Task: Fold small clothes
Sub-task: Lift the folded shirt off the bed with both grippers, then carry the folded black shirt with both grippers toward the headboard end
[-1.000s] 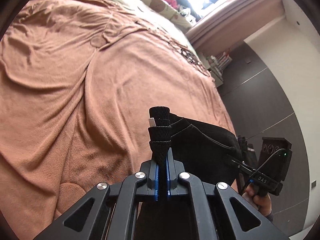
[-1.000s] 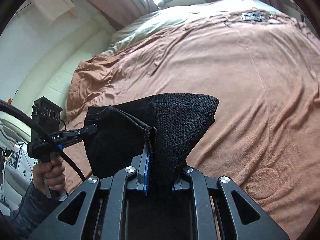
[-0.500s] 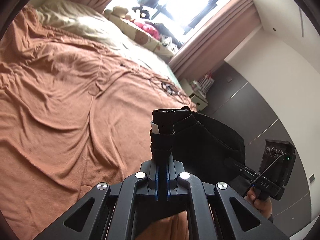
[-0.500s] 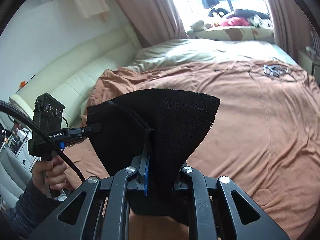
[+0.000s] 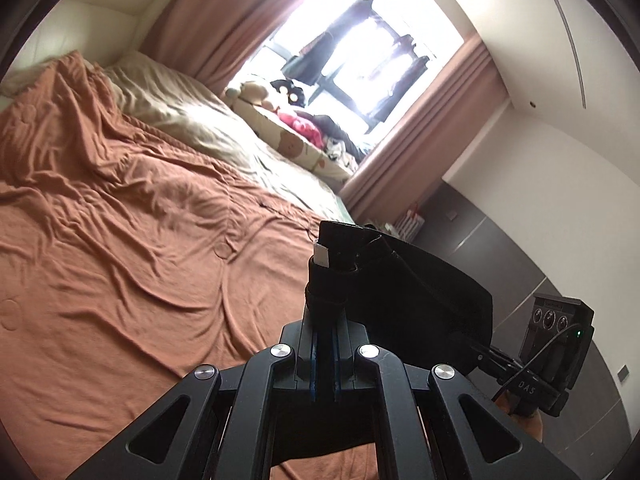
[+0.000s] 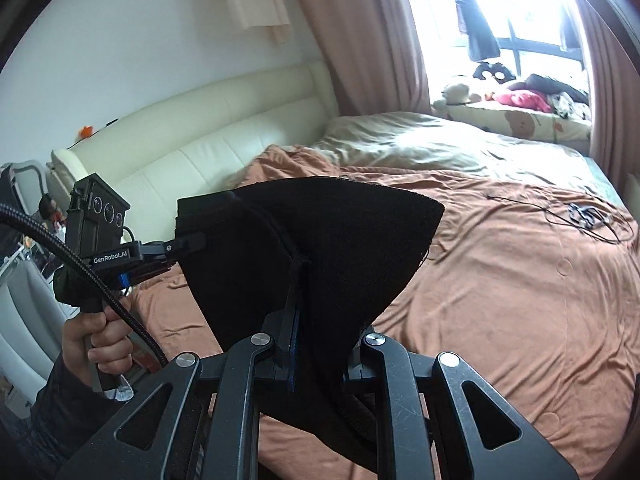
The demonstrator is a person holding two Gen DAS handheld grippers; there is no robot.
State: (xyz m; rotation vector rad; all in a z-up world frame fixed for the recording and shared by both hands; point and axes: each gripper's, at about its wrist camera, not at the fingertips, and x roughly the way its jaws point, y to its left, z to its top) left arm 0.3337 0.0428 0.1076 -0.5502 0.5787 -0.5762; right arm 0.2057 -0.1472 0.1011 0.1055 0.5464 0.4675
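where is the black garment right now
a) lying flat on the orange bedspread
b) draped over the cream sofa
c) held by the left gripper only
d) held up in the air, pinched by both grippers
d: the black garment hangs stretched above the orange bedspread, with the right gripper shut on one edge and the left gripper clamped on the other; the left wrist view shows the same double pinch.

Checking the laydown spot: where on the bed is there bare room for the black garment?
The orange blanket is bare between the black garment and the cable tangle. It is crowded by the cables and on the window ledge.
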